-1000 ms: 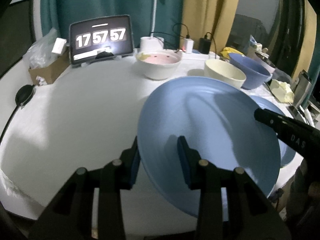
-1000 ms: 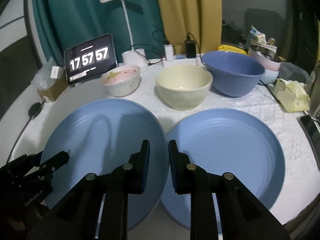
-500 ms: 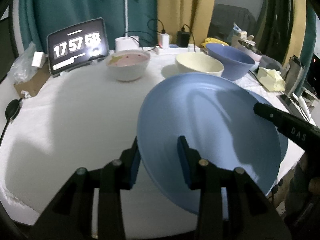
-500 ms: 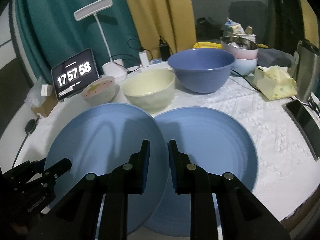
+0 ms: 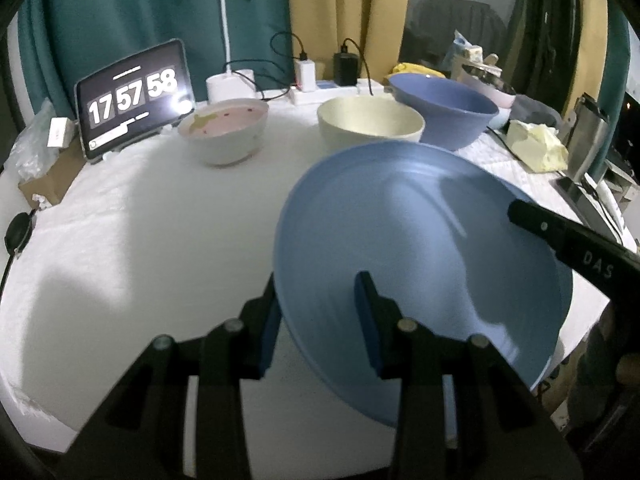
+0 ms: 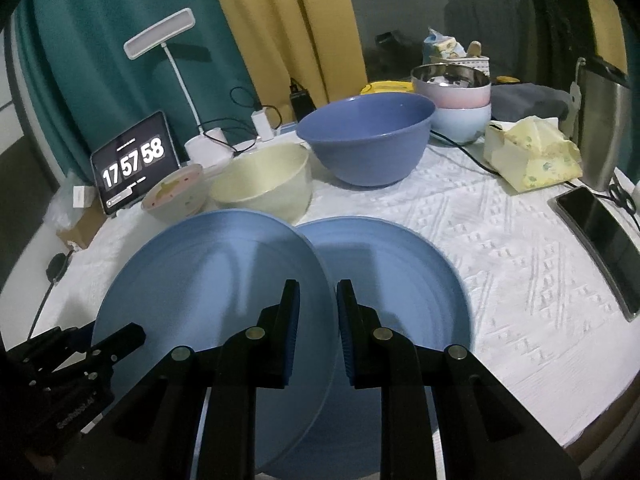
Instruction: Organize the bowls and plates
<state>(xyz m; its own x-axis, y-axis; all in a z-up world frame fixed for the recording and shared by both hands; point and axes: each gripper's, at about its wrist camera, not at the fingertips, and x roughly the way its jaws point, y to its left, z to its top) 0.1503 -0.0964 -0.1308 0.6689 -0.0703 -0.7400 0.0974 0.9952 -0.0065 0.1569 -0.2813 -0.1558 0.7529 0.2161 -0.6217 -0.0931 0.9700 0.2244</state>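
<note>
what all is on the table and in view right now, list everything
blue plate: 1, held tilted above table, both tongs on its rim
second blue plate: 1, flat on tablecloth, partly under the first
blue bowl: 1, back centre
cream bowl: 1, left of blue bowl
pink patterned bowl: 1, by clock
tablet clock: 1, black, back left
desk lamp: 1, white, behind clock
stacked bowls: pink on pale blue, back right
tissue pack: 1, yellow, right
phone: 1, black, right edge
left tongs: closed on plate rim
right tongs: closed on plate rim
</note>
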